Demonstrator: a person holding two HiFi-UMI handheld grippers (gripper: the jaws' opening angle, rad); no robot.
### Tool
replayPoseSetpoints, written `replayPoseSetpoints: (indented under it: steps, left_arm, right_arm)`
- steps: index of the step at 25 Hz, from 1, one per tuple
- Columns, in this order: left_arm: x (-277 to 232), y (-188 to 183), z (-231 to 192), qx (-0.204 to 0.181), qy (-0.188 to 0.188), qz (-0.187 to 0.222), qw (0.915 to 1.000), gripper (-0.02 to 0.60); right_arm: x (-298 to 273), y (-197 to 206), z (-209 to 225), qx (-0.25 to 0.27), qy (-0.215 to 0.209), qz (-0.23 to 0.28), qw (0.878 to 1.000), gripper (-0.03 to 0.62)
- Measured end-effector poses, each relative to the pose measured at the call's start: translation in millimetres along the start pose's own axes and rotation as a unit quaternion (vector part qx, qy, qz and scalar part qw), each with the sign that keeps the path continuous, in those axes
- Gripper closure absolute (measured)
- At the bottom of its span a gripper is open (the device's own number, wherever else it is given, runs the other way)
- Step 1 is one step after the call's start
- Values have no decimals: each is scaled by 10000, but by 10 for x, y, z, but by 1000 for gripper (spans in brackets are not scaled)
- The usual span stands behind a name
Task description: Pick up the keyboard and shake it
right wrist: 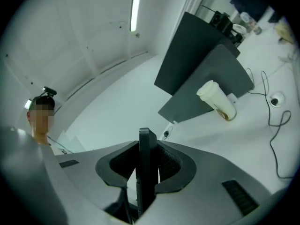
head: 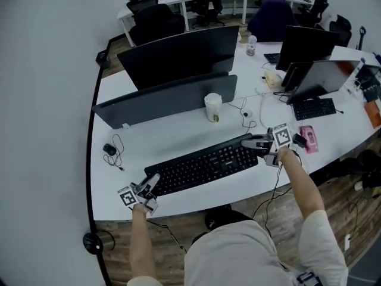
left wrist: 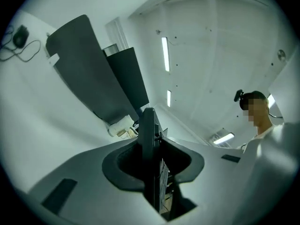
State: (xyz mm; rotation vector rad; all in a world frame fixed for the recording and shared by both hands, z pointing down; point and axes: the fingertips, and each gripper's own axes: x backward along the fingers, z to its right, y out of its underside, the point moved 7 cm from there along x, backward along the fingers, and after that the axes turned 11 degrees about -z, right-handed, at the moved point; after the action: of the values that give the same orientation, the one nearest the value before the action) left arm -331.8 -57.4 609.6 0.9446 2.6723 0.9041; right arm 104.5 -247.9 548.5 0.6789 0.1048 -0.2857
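L gripper [head: 152, 182] + R gripper [head: 250, 142] both clamped on keyboard [head: 205, 164] ends (edge-on betw. jaws).

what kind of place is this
Most likely an open-plan office: a long curved white desk carries several monitors and a black keyboard, and black office chairs stand at more desks behind it.

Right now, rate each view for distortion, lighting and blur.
Head view: wide-angle bend curves the desk, light even, everything sharp. Left gripper view: black rounded corners, ceiling strip lights glare, the keyboard looms edge-on up close. Right gripper view: same black corners, one bright ceiling strip, paper cup crisp.
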Motion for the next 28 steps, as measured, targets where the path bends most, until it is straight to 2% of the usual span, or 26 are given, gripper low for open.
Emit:
replayPoseSetpoints:
  steps: [3,5,8,12,16,20,23,26,27,28]
  left_arm:
    - [-156,55,-112,639,-135,28,9979,462]
    - [-214,124,-188,920,-299,18,9953,462]
    - [-238,220,-278,1039,-508,-51,9933,462]
    - [-283,307,-357,1250,-638,-143,9900,459]
    - [-332,402,-425,1401,-748,-285,9869,459]
    - [-371,437,-506,1442,-861,-416,9849,459]
    - [-418,453,-573,1457,-868,-508,9842,459]
    - [-449,460,-589,1613,-684,-466,9834,458]
    - [-456,457,-588,1679,-582,-428,9832,383]
    - [-466,454,-594,1710,-527,-415,9830,362]
  right_arm:
    - [57,68,261,-711,158,316,9968,465]
    - [83,162,418,-1063,277,516,9926,464]
    - [125,325,591,-1294,516,631,9882,457]
    - [154,446,708,-1387,636,640,9862,454]
    - [258,659,831,-1852,1083,606,9748,447]
    - [245,746,883,-1973,1032,653,9727,439]
    - [262,778,903,-1879,1013,688,9745,419]
    - [284,832,947,-1932,1118,676,9724,398]
    - [284,849,964,-1968,1132,670,9716,389]
    - [288,862,980,-1984,1119,673,9714,379]
